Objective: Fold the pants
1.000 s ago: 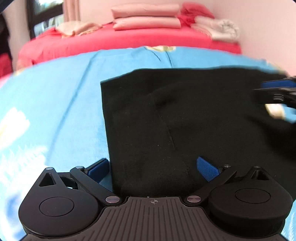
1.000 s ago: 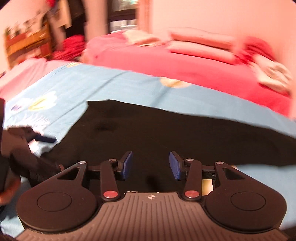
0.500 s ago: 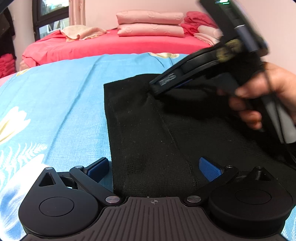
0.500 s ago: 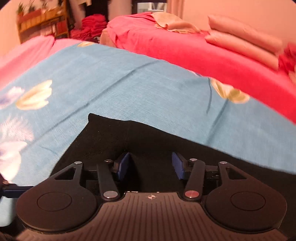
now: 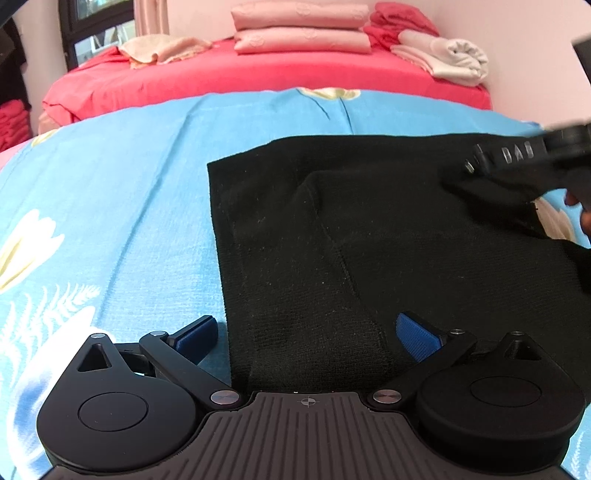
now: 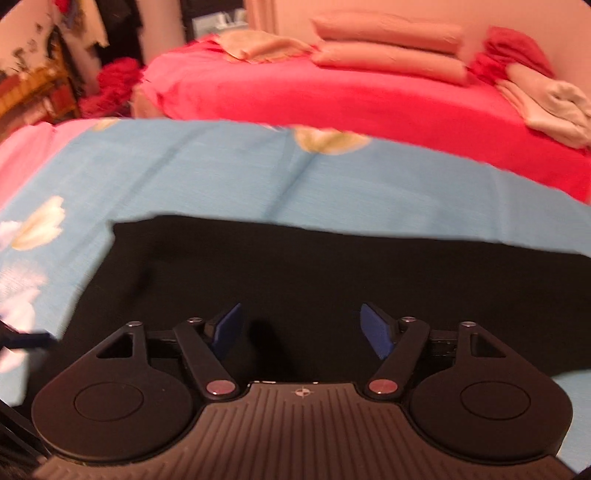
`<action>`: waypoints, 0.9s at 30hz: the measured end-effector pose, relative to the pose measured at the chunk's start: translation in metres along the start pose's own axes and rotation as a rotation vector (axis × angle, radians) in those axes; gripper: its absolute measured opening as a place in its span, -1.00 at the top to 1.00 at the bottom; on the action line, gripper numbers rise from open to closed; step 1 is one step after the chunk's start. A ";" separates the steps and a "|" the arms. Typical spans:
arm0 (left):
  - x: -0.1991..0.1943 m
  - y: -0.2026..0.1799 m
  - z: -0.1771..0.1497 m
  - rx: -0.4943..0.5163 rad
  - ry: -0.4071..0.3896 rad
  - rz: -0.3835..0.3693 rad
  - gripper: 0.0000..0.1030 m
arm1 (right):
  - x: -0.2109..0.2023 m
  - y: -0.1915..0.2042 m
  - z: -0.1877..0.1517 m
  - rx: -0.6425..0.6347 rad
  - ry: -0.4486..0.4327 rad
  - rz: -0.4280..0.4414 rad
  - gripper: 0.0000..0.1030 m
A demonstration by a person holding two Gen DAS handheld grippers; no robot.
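Left wrist view shows black pants (image 5: pixel 369 240) lying apparently half-folded; left gripper (image 5: pixel 306 334) spread, right gripper (image 6: pixel 301 328) opening, empty; more folds remain.

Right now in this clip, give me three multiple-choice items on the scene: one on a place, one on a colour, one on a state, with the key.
1. What do the black pants lie on?
A. a wooden floor
B. the blue flowered sheet
C. the stacked pink pillows

2. What colour are the pads on the left gripper?
A. blue
B. red
C. white

3. How does the right gripper stand?
A. clamped on a pillow
B. shut on the sheet
C. jaws apart over the pants, gripping nothing

Key: 1 B, blue sheet shows around the pants' edges. 2 A, both pads are blue in the left wrist view. 3 C, its jaws are opening, with only flat black cloth seen beyond them.
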State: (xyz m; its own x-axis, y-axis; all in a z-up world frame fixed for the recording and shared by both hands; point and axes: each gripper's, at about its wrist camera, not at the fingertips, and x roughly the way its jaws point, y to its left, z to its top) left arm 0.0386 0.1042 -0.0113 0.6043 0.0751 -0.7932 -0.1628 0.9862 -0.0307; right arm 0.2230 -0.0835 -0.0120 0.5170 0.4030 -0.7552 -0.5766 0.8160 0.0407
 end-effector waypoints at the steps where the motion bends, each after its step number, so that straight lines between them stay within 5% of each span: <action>1: -0.002 0.000 0.002 0.003 0.008 -0.002 -1.00 | 0.004 -0.007 -0.003 0.007 0.038 -0.023 -0.54; 11: -0.011 -0.016 0.054 0.079 -0.053 0.033 -1.00 | -0.020 -0.049 -0.015 0.053 -0.028 -0.031 -0.56; 18: 0.045 -0.030 0.094 0.069 -0.092 0.003 -1.00 | -0.030 -0.094 -0.018 0.102 -0.152 -0.101 -0.54; 21: 0.080 -0.025 0.085 0.045 -0.017 0.037 -1.00 | -0.032 -0.135 -0.013 0.152 -0.200 -0.186 -0.54; 23: 0.077 -0.017 0.074 0.017 -0.089 0.005 -1.00 | -0.025 -0.172 -0.014 0.193 -0.200 -0.206 -0.54; 26: 0.075 -0.016 0.071 0.024 -0.105 0.003 -1.00 | -0.005 -0.235 -0.018 0.312 -0.114 -0.326 -0.45; 27: 0.075 -0.017 0.070 0.026 -0.109 0.007 -1.00 | -0.008 -0.254 -0.019 0.369 -0.147 -0.342 -0.45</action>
State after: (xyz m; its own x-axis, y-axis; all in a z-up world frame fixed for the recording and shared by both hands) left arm 0.1412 0.1037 -0.0279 0.6851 0.0963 -0.7221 -0.1480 0.9889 -0.0085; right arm 0.3529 -0.3020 -0.0288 0.7355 0.1205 -0.6667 -0.1121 0.9921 0.0556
